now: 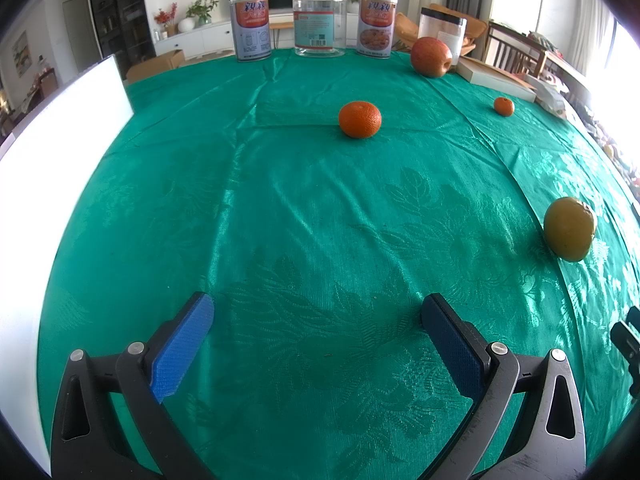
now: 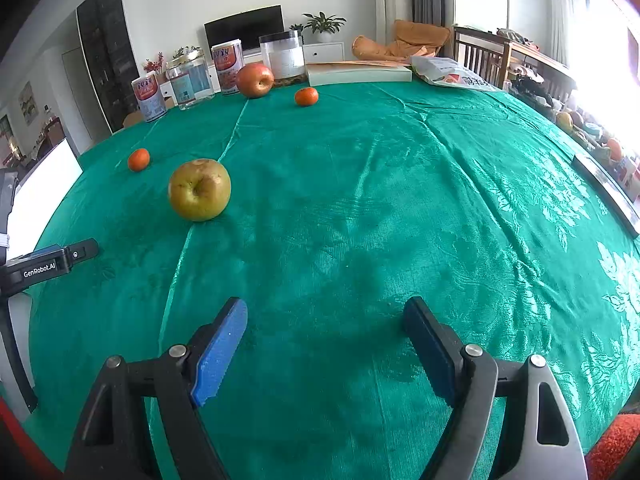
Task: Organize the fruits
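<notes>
Judging from how the fruit lies scattered and untouched, a first pick is still to be made, and it is best begun with whichever piece lies nearest each tool. Taken from left to right in the left wrist view, the left gripper [image 1: 316, 320] is held low over the green tablecloth [image 1: 280, 220] with its blue pads spread wide apart and nothing between them; the mandarin [image 1: 359, 119] ahead of it, slightly right of centre, would be the natural target, and should be approached level so that the pads close on its widest girth rather than its top. Farther back and to the right sits the red apple [image 1: 431, 57], near the row of tins and the glass jar [image 1: 319, 22]; a smaller mandarin [image 1: 503, 106] lies right of it, well apart, and the yellow-green apple [image 1: 570, 229] rests near the right edge. In the right wrist view that same yellow-green apple [image 2: 199, 189] is seen left of centre, stem hollow up, its skin dull and blemished with brown at the top, and it would be gripped firmly, being broad and smooth. The right gripper [image 2: 325, 322] is likewise held open and empty above the cloth. No bowl or tray for the fruit can be made out.
</notes>
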`<state>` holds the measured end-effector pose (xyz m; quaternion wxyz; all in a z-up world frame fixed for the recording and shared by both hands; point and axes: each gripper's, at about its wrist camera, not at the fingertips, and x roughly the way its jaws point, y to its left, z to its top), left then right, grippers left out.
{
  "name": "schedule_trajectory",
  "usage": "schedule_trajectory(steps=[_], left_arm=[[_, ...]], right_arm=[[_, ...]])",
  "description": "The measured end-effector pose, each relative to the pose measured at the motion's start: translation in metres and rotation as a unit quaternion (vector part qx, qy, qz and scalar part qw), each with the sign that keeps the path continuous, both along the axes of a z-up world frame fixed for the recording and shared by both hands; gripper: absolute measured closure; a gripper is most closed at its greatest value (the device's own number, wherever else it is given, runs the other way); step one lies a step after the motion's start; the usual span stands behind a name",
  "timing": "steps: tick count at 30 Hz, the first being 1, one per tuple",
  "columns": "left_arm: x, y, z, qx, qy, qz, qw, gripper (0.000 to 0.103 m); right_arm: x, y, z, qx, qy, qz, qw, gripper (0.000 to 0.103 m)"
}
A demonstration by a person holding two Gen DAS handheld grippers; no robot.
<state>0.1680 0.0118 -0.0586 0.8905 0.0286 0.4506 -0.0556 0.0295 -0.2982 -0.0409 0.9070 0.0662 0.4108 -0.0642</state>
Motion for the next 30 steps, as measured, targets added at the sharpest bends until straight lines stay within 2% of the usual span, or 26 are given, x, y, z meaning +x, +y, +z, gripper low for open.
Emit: schedule_trajectory(steps=[11,30], left_arm=[[0.0002,-0.0001,0.0000,0.000,0.000,0.000,1.0000,0.000],[-0.0003,0.0003,0.0000,0.000,0.000,0.000,1.0000,0.000]], right_arm=[[-0.0018,-0.0016,-0.0002,0.014,-0.005,0.004,1.000,0.019],[0.0008,0.0037,-0.0010,-0.003,0.001,0.009,1.000,0.019]])
